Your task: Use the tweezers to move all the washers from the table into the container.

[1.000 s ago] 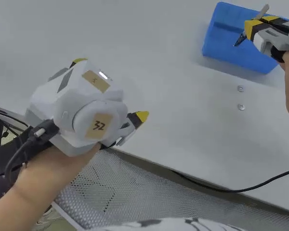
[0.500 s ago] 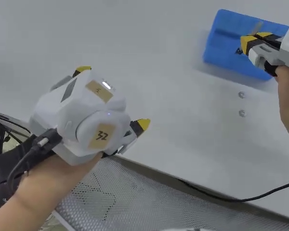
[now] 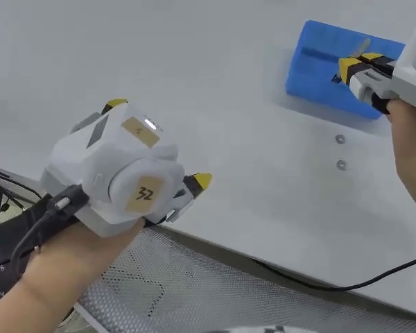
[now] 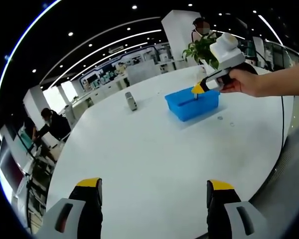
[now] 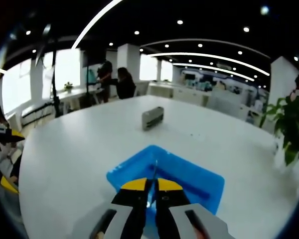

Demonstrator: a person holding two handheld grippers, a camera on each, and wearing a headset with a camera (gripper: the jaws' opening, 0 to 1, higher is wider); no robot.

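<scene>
The blue container [image 3: 319, 59] stands at the far right of the white table [image 3: 215, 90]. My right gripper [image 3: 348, 69] hovers over it, shut on the thin metal tweezers [image 5: 153, 172], whose tips point down into the container [image 5: 189, 179]. I cannot tell whether the tips hold anything. Two small washers [image 3: 340, 139] [image 3: 342, 165] lie on the table just in front of the container, also seen as specks [image 4: 220, 118]. My left gripper [image 3: 158, 143] hangs open over the table's near edge at the left, far from the container [image 4: 192, 104], with nothing between its jaws [image 4: 154, 185].
A small grey box [image 5: 153, 117] stands on the table beyond the container. A black cable [image 3: 333, 283] runs along the near edge above a mesh surface [image 3: 194, 291]. A potted plant [image 4: 203, 47] is behind the container. People sit at desks in the background.
My right gripper has sunk a little lower over the container with the tweezers. The left gripper stays about where it was; the head camera has shifted slightly.
</scene>
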